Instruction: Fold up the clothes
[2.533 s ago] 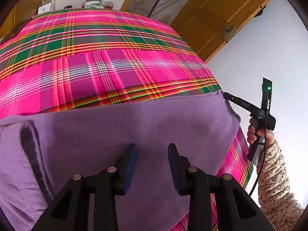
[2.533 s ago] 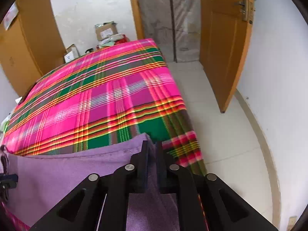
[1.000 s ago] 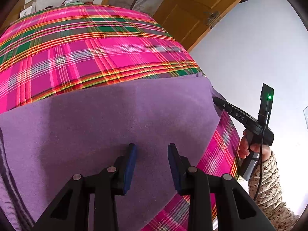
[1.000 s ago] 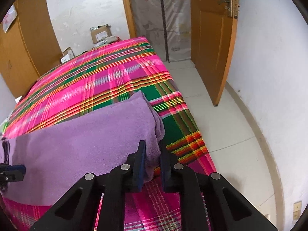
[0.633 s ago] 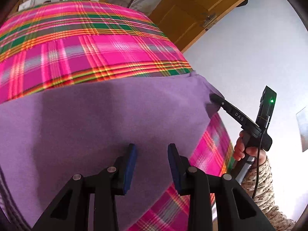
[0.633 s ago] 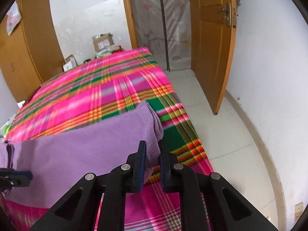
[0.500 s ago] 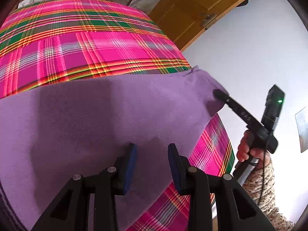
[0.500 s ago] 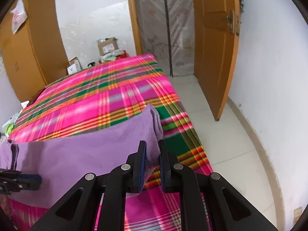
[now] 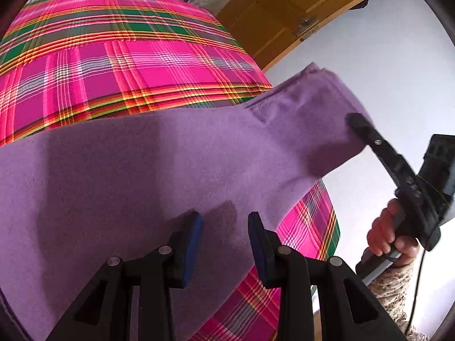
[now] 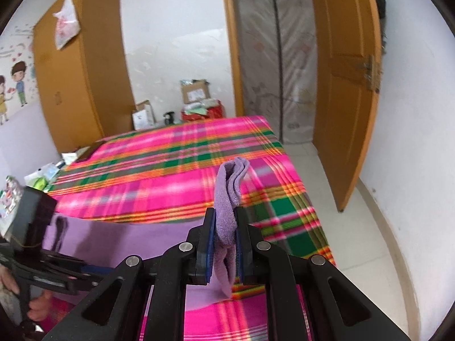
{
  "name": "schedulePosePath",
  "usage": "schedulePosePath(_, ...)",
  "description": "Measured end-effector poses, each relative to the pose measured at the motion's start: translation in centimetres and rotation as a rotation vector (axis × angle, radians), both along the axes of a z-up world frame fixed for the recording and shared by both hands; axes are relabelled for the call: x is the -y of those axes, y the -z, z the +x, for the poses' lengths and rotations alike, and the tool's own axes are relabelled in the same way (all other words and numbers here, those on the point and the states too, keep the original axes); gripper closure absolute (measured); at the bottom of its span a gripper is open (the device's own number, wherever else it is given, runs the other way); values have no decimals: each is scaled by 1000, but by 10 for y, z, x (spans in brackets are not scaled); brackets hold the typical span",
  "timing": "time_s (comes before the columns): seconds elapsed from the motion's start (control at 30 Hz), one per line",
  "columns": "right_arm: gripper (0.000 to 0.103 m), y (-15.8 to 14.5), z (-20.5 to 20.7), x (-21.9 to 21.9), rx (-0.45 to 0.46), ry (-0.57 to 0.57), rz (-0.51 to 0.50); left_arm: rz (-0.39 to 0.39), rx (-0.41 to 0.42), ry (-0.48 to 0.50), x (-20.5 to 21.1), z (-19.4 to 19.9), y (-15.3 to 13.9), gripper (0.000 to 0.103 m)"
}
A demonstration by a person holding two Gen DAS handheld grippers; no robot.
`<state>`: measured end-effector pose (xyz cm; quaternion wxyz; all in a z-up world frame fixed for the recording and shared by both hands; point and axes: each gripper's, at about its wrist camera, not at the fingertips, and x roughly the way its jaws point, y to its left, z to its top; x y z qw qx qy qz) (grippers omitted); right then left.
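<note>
Fold in progress: the right claw point(image 10: 221, 237) is clenched on a bunched corner of the purple cloth point(image 9: 148, 170), lifted off the bed point(image 9: 119, 65) at its right edge; the left claw point(image 9: 224, 244) hovers released, jaws apart, over the cloth's flat near part; next, I judge, carry the corner across and lay it square.

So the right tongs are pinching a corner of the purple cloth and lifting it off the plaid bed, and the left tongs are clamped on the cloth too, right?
Not quite. The right tongs do pinch a lifted corner of the purple cloth above the plaid bed, but the left wrist view shows the left tongs open, their pads apart over the cloth, clamping nothing.
</note>
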<state>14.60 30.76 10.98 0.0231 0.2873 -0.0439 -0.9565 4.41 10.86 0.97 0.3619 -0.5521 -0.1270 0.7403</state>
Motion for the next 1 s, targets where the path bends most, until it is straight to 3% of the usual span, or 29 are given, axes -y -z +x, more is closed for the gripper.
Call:
schedulePosePath(0.6,90,-33,24,78,-93,-239,21,31,34,-28,8,-10,4,69)
schedulePosePath(0.7,90,-30,24,90,-82,-275,19,36,22,-57,15,-15,0,69)
schedulePosePath(0.9,90,-24,24,109,-66,-327,2,104,85,-188,46,-24,-3,69)
schedulePosePath(1.0,90,-19,23,115,-58,-341,-13,124,43,-270,68,-22,-18,69)
